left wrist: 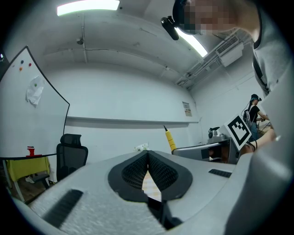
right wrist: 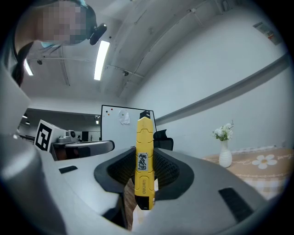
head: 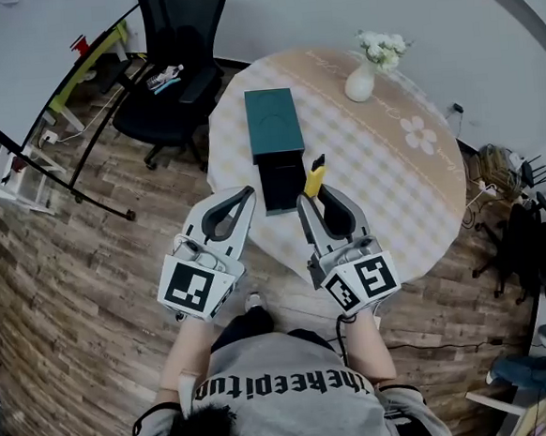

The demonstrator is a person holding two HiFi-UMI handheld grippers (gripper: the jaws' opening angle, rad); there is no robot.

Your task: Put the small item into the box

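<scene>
The right gripper point(head: 311, 203) is squeezing a long yellow plastic cutter knife point(right wrist: 144, 160). The knife is standing up between the jaws and sticking out past the tips. The left gripper point(left wrist: 148, 153) is pinching shut with nothing inside it, and it is waiting to the left of the right one.

Just past the knife, a dark green box point(head: 273, 123) is lying on the round surface with the checked cloth point(head: 383, 185). A black tray point(head: 283, 185) is sticking out of the near end of the box, and it looks open.

The picking up looks done. The knife is not in the box yet, so I think the putting in is what is left.

I am counting two grippers, one yellow knife, one box, and one white vase with white flowers point(head: 360, 83) on the far right.
</scene>
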